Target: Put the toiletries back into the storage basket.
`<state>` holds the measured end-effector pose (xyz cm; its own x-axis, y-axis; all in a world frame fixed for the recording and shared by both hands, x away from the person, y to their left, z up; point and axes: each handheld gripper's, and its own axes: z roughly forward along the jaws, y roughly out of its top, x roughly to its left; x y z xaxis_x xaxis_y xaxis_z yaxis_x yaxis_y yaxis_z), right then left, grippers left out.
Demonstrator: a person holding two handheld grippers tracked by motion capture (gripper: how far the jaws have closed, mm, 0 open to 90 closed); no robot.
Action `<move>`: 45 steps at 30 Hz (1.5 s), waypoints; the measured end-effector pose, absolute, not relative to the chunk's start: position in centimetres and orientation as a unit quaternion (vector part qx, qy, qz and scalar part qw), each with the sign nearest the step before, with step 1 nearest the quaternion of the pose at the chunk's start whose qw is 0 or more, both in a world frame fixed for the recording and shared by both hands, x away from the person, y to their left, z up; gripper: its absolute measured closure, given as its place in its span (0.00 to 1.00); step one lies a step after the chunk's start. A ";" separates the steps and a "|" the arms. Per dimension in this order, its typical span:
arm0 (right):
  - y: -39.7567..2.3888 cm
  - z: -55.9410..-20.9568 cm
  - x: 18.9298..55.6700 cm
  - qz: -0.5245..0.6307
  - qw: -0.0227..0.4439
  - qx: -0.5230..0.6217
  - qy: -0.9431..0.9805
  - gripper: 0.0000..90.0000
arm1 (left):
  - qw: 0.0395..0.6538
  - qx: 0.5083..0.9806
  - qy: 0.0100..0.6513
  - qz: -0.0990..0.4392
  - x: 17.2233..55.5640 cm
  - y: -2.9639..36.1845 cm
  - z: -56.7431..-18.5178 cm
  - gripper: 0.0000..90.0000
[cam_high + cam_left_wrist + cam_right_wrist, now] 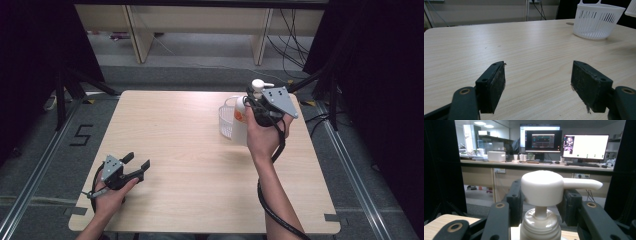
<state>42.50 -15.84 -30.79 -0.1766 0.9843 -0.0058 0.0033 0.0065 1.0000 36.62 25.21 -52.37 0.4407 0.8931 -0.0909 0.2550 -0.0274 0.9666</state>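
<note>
A white pump bottle (240, 125) with an orange label hangs upright above the table's far right part, close to the right side of a white slotted basket (226, 120). My right gripper (253, 103) is shut on the bottle's top. In the right gripper view its two black jaws press on either side of the pump head (541, 187), whose spout points right. My left gripper (137, 160) rests low at the table's front left, open with nothing between its pads (492, 85). The basket (596, 22) stands far ahead of it.
The light wooden table (190, 165) has bare surface between the two hands. Black curtains flank the table. Wooden furniture legs and cables stand on the floor beyond its far edge. A desk with monitors (564, 145) is in the background of the right gripper view.
</note>
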 end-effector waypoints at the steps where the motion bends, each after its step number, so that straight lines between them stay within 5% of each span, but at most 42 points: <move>1: -15.9 -30.7 42.5 0.537 0.460 0.451 0.545 0.67 | 0.542 0.653 0.439 0.295 36.6 25.2 -52.4 0.30; 45: -15.9 -28.8 45.2 0.540 0.466 0.454 0.534 0.67 | 0.542 0.654 0.438 0.294 36.6 25.2 -52.4 0.30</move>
